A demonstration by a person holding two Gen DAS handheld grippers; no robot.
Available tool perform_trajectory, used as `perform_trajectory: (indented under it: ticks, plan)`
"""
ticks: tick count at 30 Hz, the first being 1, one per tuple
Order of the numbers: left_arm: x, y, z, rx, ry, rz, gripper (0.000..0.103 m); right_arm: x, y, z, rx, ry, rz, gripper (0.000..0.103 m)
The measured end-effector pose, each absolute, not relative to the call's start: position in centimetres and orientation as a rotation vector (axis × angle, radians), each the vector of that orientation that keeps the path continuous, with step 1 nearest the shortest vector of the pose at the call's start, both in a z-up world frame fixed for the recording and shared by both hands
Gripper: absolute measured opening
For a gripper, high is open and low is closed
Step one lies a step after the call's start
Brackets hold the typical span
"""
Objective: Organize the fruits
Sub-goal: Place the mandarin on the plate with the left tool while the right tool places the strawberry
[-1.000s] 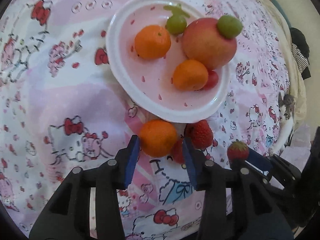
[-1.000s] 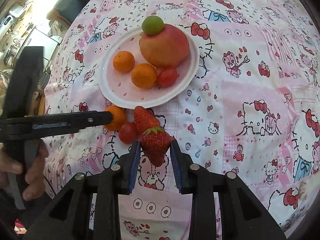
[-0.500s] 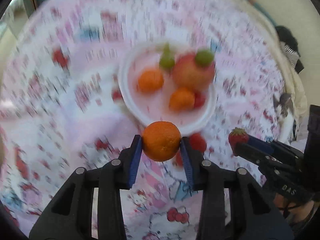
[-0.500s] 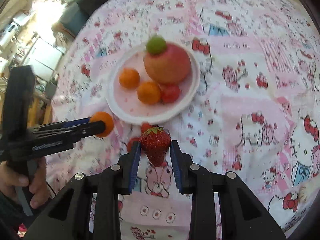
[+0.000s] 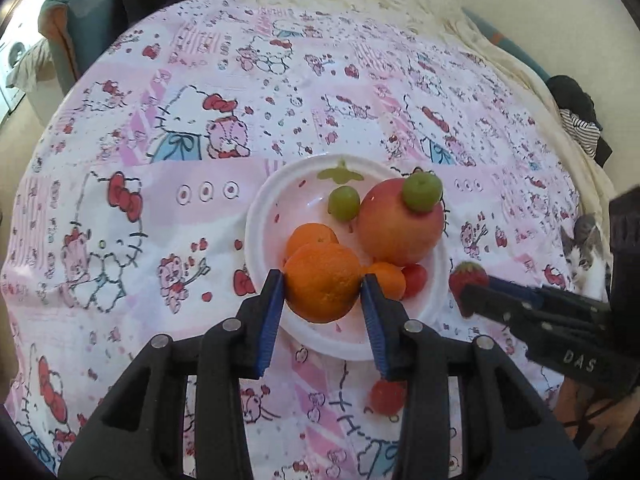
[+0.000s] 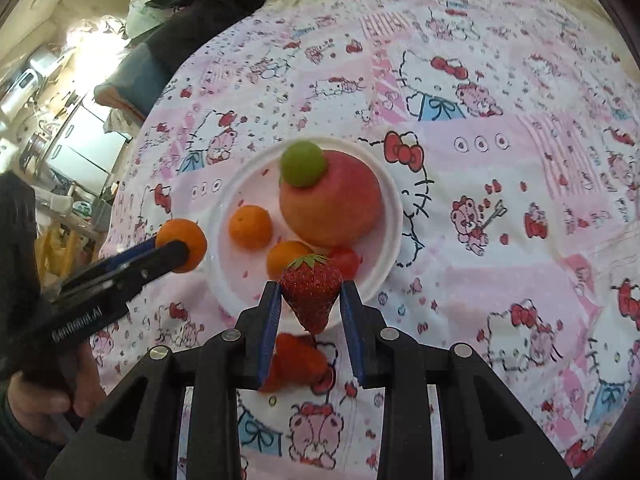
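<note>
Pink cartoon-print cloth [image 5: 160, 208] covered the surface. Nearest, the left gripper [image 5: 324, 300] had its jaws clamped on an orange [image 5: 322, 282], the right gripper [image 6: 310, 304] on a strawberry [image 6: 311, 296], both lifted, likely bound for the white plate [image 5: 256, 240] of fruit beyond.
</note>
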State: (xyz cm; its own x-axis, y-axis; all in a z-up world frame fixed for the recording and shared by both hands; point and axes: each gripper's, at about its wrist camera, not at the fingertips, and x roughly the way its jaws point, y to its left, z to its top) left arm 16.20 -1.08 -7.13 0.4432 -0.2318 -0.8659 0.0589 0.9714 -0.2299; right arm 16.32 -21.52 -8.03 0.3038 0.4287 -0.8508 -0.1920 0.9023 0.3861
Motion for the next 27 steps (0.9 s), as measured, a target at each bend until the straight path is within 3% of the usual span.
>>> perform_trajectory:
  ticks: [23,27]
  plan:
    - [16.7,-2.2,-10.3,-0.170,1.177,-0.197,0.036,18.4,-22.4,-11.8,0.326,1.270,0.358,0.032]
    - [16.7,-2.2,-10.5,-0.178,1.190,-0.195,0.037,18.4,-22.6,-11.5,0.354,1.258,0.364,0.036]
